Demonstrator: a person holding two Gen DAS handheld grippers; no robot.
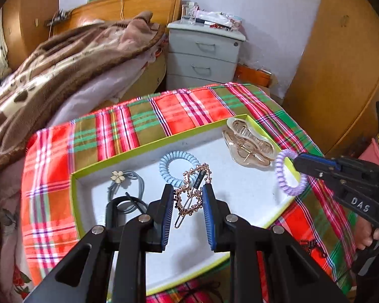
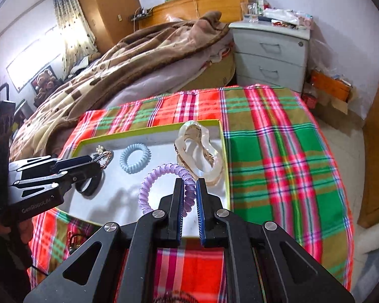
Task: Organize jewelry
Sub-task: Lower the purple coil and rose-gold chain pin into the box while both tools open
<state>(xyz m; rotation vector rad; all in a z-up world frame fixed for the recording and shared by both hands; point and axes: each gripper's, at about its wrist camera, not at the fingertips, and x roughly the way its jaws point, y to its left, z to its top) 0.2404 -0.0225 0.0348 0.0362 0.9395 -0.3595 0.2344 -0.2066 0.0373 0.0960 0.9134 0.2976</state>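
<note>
A white tray (image 1: 139, 155) (image 2: 149, 128) with a lime-green rim lies on the plaid cloth. My left gripper (image 1: 187, 189) (image 2: 96, 160) is over the tray's near left part, shut on a rose-gold beaded hair clip (image 1: 180, 197) (image 2: 108, 157) that hangs between its pads. My right gripper (image 2: 189, 180) (image 1: 297, 162) is above the tray's right rim, shut on a purple spiral hair tie (image 2: 149, 184) (image 1: 281, 174). Inside the tray lie a blue spiral hair tie (image 1: 164, 164) (image 2: 125, 161), a clear-and-gold claw clip (image 1: 247, 141) (image 2: 209, 156), a grey tie with a flower (image 1: 117, 176) and a black tie (image 2: 91, 189).
The plaid cloth (image 1: 189, 108) (image 2: 278, 139) covers the table, with a dark beaded piece (image 1: 313, 247) on it right of the tray. A bed with a brown blanket (image 1: 63, 70) lies to the left and a grey nightstand (image 1: 204, 55) stands behind. A person's hand (image 1: 366, 240) holds the right gripper.
</note>
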